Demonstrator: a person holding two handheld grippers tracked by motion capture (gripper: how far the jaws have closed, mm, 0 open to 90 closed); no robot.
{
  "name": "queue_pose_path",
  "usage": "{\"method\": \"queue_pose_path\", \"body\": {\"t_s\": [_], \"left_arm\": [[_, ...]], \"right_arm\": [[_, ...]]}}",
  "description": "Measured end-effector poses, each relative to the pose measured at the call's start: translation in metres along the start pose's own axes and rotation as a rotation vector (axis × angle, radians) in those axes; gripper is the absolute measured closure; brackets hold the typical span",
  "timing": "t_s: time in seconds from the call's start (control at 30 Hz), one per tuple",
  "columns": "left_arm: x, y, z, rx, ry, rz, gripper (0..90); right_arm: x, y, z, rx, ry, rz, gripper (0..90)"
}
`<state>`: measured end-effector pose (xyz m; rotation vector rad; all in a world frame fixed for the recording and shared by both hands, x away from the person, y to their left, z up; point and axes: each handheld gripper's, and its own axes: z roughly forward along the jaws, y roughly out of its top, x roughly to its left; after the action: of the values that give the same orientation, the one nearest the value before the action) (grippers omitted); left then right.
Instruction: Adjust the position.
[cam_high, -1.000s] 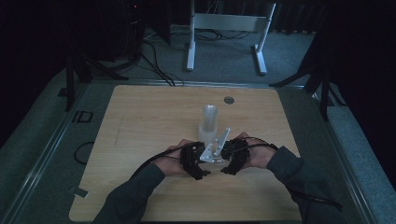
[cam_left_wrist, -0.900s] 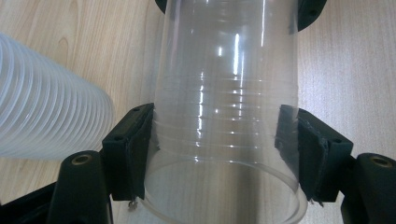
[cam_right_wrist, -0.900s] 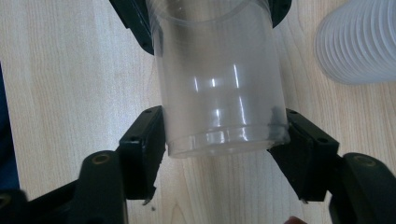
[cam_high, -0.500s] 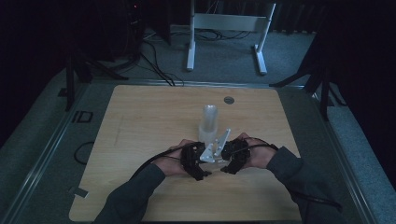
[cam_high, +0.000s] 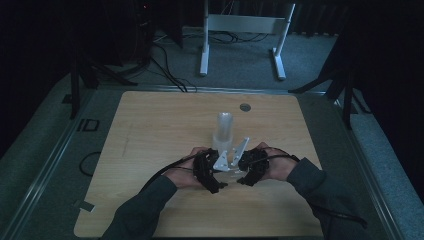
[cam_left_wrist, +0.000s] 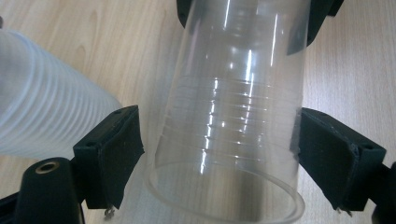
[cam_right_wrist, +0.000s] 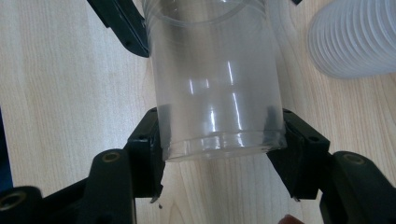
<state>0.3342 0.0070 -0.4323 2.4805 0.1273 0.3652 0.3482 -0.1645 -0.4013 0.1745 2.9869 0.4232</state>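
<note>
While both hands sit low near the front edge of the table (cam_high: 150, 125), there's one clear cup (cam_left_wrist: 233, 116) lying on its side between the two grippers, just in front of the stack of cups (cam_high: 223, 131) that stands upright mid-table.

Right gripper (cam_right_wrist: 219, 144) has the cup's closed bottom end clamped, pads pressing on both sides of it, so that's a proper grip. From its own camera you can see the cup running away from it, with the rim up near the other gripper's black jaws at the top edge. The stack shows at the upper right there, ribbed and milky, close beside the cup; can't tell if they touch.

Left gripper (cam_left_wrist: 219, 140) is around the rim end, and its jaws have just been opening. The cup sits between them, but the left pad stands clear of the wall with a visible gap. The right pad looks right at the wall, and I can't say whether it's touching. So basically loose, not squeezing.

From the high view the two grippers face each other, nearly nose to nose, with the grey plates on top and cables trailing back along the sleeves. Small round grey thing (cam_high: 244, 107) sits on the table beyond the stack, well apart from everything.
</note>
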Motion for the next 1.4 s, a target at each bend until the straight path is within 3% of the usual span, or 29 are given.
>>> {"method": "queue_pose_path", "body": {"t_s": [0.43,0.7,0.8,1.1,1.4], "left_arm": [[0.008,0.0,-0.012,-0.081,0.015,-0.047,15.5],[0.009,-0.001,-0.017,-0.1,0.022,-0.045,18.0],[0.011,-0.001,-0.02,-0.113,0.026,-0.056,18.0],[0.019,-0.006,-0.023,-0.132,0.01,-0.093,20.2],[0.027,-0.01,-0.028,-0.163,0.026,-0.14,18.9]], "right_arm": [[-0.006,-0.019,0.0,-0.035,-0.011,0.059,41.7],[-0.007,-0.031,-0.001,-0.074,-0.023,0.101,41.8],[-0.01,-0.04,0.002,-0.097,-0.027,0.132,41.8],[-0.012,-0.051,0.0,-0.159,-0.037,0.158,41.8],[-0.013,-0.062,-0.004,-0.227,-0.06,0.19,41.9]]}}
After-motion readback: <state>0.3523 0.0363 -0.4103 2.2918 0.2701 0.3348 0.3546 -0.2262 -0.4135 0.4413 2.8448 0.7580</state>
